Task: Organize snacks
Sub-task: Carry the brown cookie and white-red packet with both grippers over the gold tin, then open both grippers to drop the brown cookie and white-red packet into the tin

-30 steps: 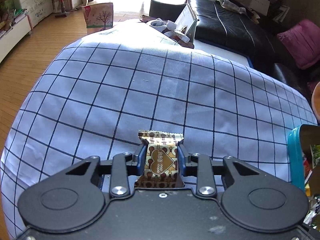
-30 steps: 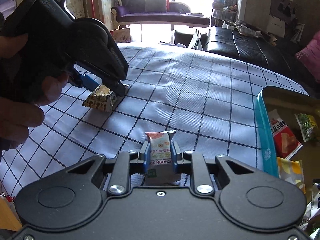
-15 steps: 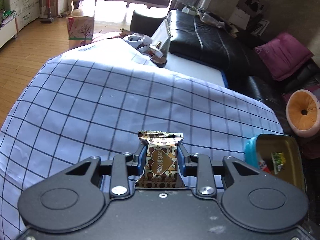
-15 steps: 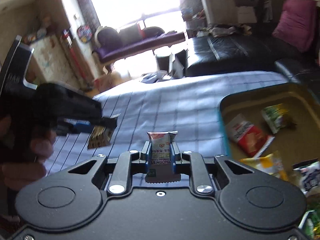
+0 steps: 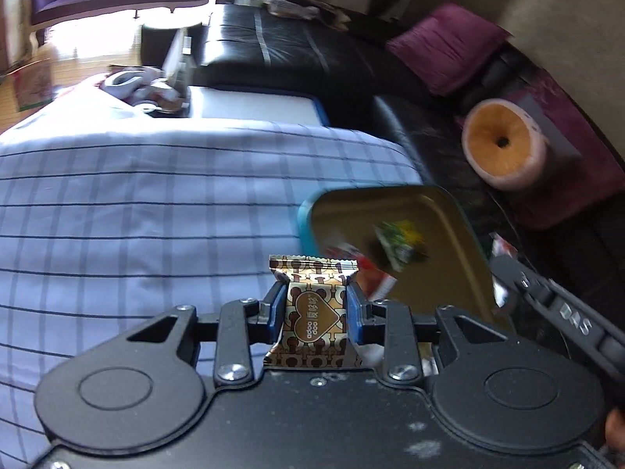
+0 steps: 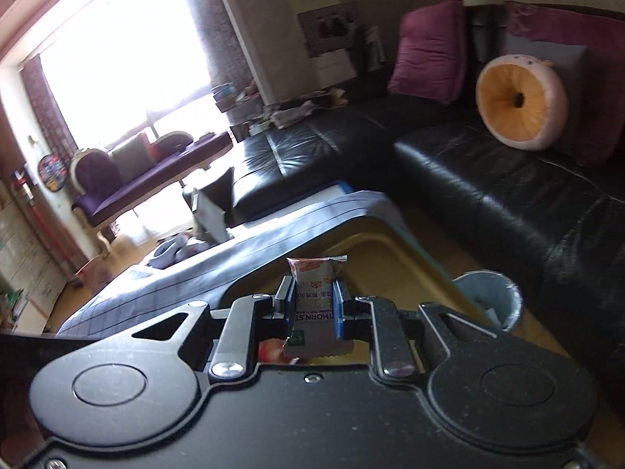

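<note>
My left gripper [image 5: 314, 305] is shut on a brown and gold snack packet [image 5: 315, 312] with a heart mark, held above the checked tablecloth [image 5: 136, 215] just left of the gold tin [image 5: 441, 211] with its blue rim. Blurred packets [image 5: 398, 244] lie inside the tin. My right gripper [image 6: 314, 305] is shut on a white and pink hawthorn snack packet [image 6: 315, 303], held over the tin's gold inside [image 6: 375, 250]. The right gripper's black body [image 5: 562, 312] shows at the right edge of the left wrist view.
A black leather sofa [image 6: 488, 179] with purple cushions [image 6: 427, 51] and a round orange cushion [image 6: 519, 103] stands beyond the table. A grey bin [image 6: 490, 297] sits on the floor by the tin's far side. Clutter [image 5: 144, 90] lies at the table's far end.
Both grippers have swung right and up from the cloth toward the tin, each keeping its packet. The right one has rolled so the room tilts, and the tin now lies below it.
</note>
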Demonstrator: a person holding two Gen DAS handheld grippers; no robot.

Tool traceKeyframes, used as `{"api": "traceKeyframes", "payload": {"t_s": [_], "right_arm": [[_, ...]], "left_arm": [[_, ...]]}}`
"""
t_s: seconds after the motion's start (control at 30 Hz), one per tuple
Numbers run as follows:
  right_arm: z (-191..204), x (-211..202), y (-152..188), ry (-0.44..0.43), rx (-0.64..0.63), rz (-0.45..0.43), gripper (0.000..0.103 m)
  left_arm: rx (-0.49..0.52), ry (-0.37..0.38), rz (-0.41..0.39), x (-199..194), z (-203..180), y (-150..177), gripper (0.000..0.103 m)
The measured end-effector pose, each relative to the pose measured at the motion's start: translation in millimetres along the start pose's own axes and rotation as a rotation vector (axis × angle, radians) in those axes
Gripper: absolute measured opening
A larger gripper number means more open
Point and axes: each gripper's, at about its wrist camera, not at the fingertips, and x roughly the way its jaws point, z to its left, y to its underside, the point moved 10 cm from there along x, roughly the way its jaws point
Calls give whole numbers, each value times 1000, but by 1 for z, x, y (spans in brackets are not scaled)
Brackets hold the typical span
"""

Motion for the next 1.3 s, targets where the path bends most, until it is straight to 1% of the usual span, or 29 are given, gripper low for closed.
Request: {"api": "traceKeyframes", "payload": {"t_s": [0.1,0.27,0.37,0.43,0.5,0.57,0.67,0.8,0.93,1.07,1.3], "right_arm": [[-11,-1,-2,9,19,-1,27],[-17,0,-3,18,21,7,27],[-20,3,-4,22,25,10,28],[-22,3,-5,18,28,8,28],[-22,3,-5,6,32,5,30],[-20,3,-5,-4,34,3,37],[-18,4,-3,-9,25,9,37],[-15,2,-1,6,9,11,37],[-14,-5,1,23,-5,5,37],[-19,-15,11,60,-16,22,37],[-21,-32,37,113,-64,83,36]], "left_arm": [[42,46,39,8,-29,11,31],[100,114,83,14,-64,25,31],[135,132,96,15,-76,31,30],[153,129,85,13,-81,34,30],[167,115,82,15,-83,37,30],[168,99,84,17,-81,38,30],[160,77,84,19,-78,38,30],[155,32,61,17,-71,34,31],[149,-26,40,14,-60,30,32],[178,-94,17,13,-57,33,32],[209,-108,15,10,-59,42,33]]}}
